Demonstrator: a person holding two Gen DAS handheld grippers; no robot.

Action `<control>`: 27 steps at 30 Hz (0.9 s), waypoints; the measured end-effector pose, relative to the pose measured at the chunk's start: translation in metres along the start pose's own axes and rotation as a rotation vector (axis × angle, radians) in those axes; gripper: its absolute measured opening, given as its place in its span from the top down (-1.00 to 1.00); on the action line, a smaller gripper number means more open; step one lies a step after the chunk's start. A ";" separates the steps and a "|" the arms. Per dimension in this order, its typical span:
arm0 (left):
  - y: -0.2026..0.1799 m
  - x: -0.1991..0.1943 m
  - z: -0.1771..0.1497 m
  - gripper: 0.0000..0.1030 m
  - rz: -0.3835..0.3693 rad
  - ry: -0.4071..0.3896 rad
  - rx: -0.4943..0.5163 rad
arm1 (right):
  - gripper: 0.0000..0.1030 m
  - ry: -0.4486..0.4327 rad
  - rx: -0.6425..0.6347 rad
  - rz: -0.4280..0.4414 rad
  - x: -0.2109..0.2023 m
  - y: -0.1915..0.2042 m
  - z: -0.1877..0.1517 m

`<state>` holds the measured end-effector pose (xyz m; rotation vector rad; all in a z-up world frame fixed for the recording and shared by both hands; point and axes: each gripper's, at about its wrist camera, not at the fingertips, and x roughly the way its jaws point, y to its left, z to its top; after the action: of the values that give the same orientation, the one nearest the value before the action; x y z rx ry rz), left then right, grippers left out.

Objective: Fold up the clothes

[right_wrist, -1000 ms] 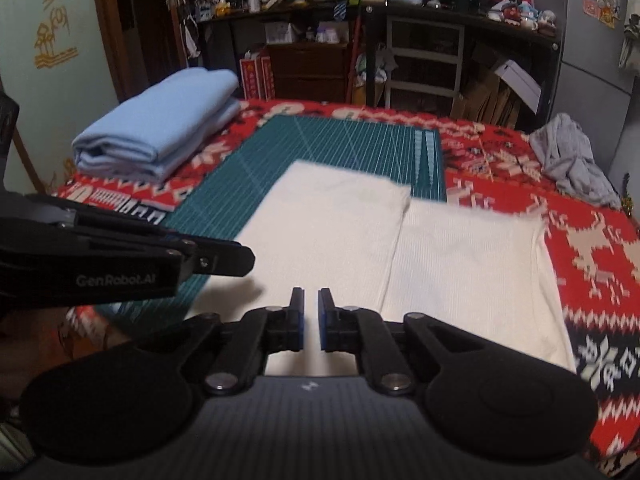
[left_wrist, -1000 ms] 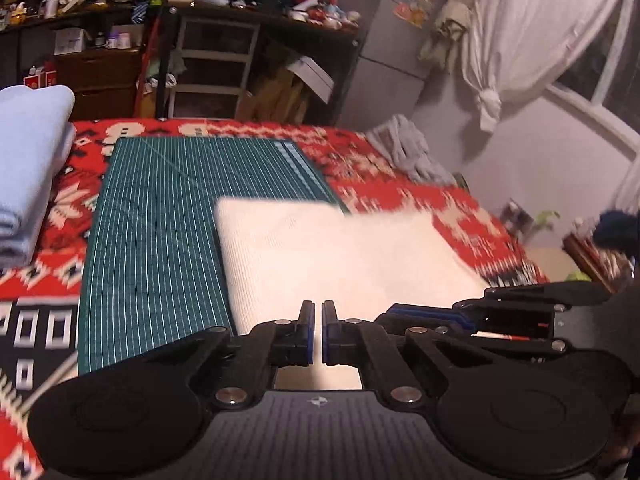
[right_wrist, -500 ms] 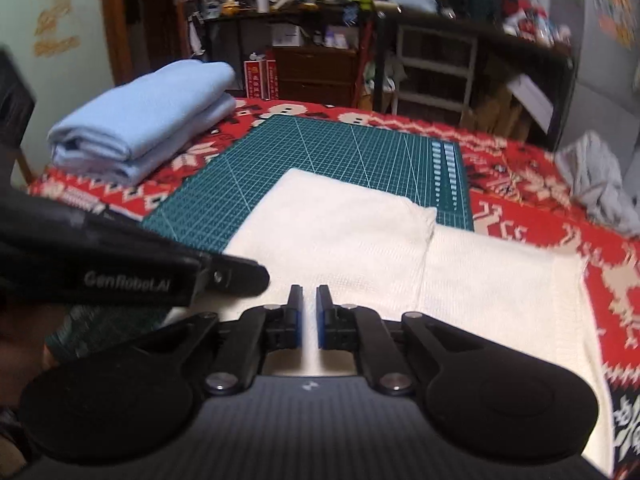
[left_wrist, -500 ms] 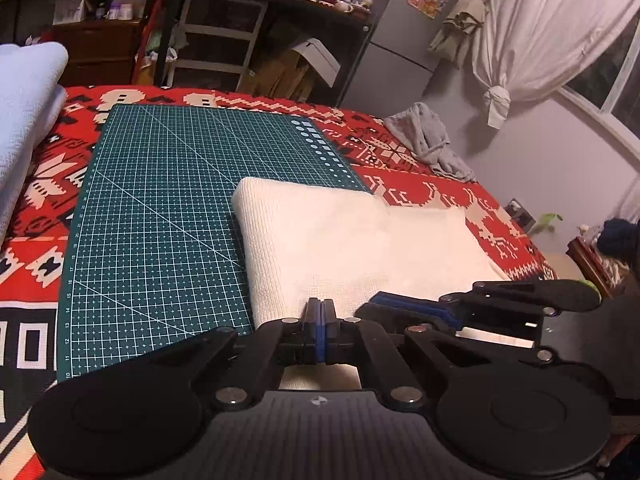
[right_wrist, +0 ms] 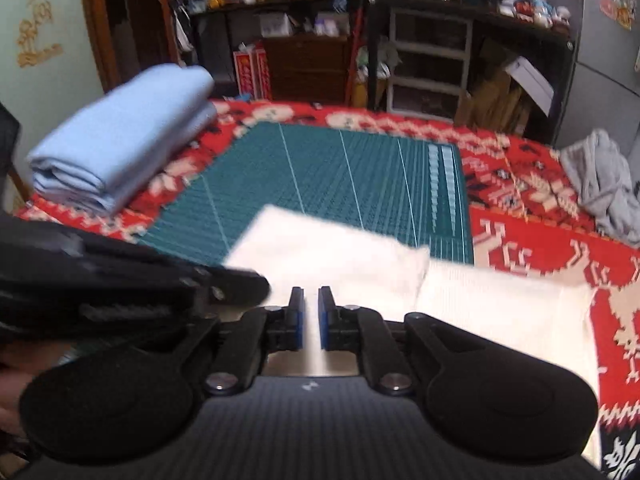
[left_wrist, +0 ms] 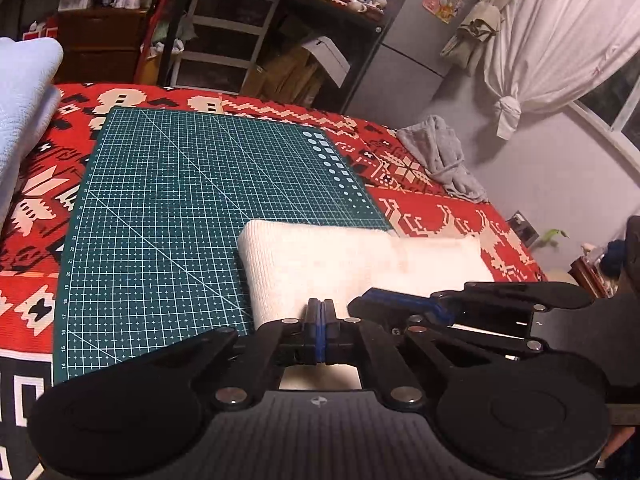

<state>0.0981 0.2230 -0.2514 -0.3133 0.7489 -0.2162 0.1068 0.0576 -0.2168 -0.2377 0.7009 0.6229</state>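
Two grippers are in the left wrist view. The left gripper (left_wrist: 320,326) has its jaws pressed together at the near edge of one white knitted garment (left_wrist: 344,268); whether cloth is caught between the pads I cannot tell. The right gripper (left_wrist: 394,306) comes in from the right of it and lies low over the same garment. The garment lies folded ahead of the left gripper, partly on one green cutting mat (left_wrist: 192,216) and partly on one red patterned blanket (left_wrist: 440,216). Far ahead to the right lies one crumpled grey cloth (left_wrist: 440,156). At the left edge stands part of one light blue folded pile (left_wrist: 24,92).

One narrow gap shows in the right wrist view between the blue pads (right_wrist: 297,326) of the right gripper (right_wrist: 311,318); they hold nothing, and the white knitted garment (right_wrist: 480,308) lies just under and ahead of them. The left gripper (right_wrist: 240,286) reaches in from the left, and its tip is over the garment. Ahead is the green cutting mat (right_wrist: 340,176) on the red patterned blanket (right_wrist: 540,240). The light blue folded pile (right_wrist: 120,140) is ahead to the left, and the crumpled grey cloth (right_wrist: 600,180) is ahead to the right. This view is somewhat blurred.
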 end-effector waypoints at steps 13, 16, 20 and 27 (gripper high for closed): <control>0.007 0.023 0.038 0.95 0.052 0.003 -0.022 | 0.86 0.025 0.059 -0.001 0.025 -0.022 0.031; 0.010 0.029 0.034 0.94 0.079 0.010 0.000 | 0.87 0.021 0.047 -0.007 0.031 -0.026 0.023; 0.009 0.024 0.034 0.96 0.079 -0.005 0.007 | 0.83 0.018 0.077 0.011 0.028 -0.034 0.024; 0.014 0.031 0.034 0.94 0.101 -0.012 0.004 | 0.92 0.034 0.128 -0.026 0.038 -0.052 0.029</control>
<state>0.1450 0.2334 -0.2522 -0.2723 0.7506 -0.1202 0.1756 0.0452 -0.2205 -0.1389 0.7664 0.5474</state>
